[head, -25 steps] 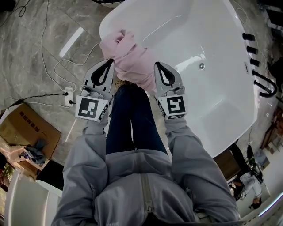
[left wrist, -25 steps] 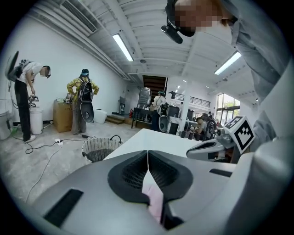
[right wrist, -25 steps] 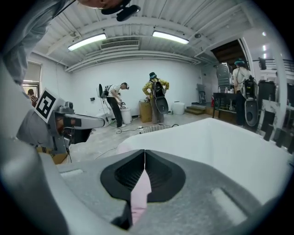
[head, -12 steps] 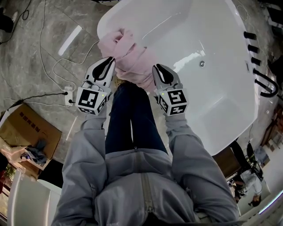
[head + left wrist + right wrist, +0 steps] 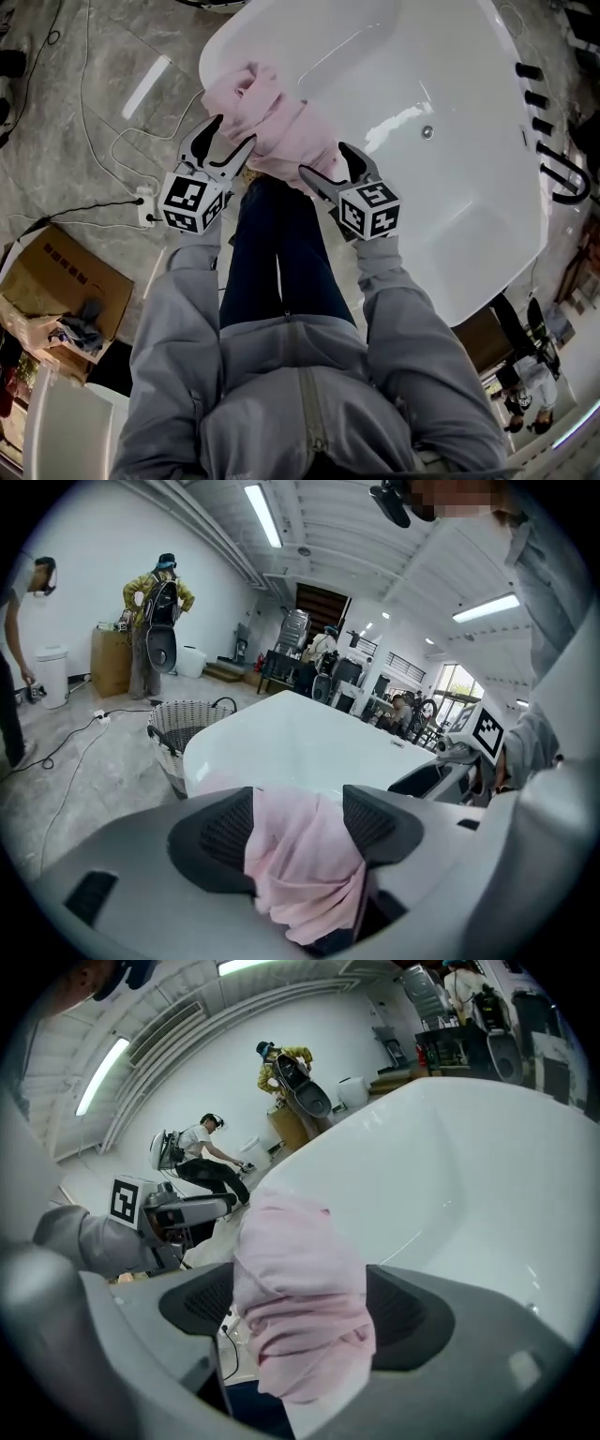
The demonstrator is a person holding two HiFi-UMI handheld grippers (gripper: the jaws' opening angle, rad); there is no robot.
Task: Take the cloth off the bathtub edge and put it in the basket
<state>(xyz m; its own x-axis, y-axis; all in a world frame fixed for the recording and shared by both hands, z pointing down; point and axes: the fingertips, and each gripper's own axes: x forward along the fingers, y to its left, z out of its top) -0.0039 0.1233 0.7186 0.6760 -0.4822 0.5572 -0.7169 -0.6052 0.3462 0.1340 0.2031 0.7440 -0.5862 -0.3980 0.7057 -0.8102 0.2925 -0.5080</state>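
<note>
**Pink cloth on the tub rim, straddled by both claws**
My left claw (image 5: 234, 131) and right claw (image 5: 323, 159) have just opened wide around the pink cloth (image 5: 277, 127). It drapes over the bathtub (image 5: 375, 56) edge, lengthwise between them. The wicker basket (image 5: 183, 728) stands beyond, left of the tub.

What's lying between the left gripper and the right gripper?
The pink cloth on the bathtub edge, seen in the head view between left gripper and right gripper. Both grippers' jaws have just been opening, cloth between them.
</note>
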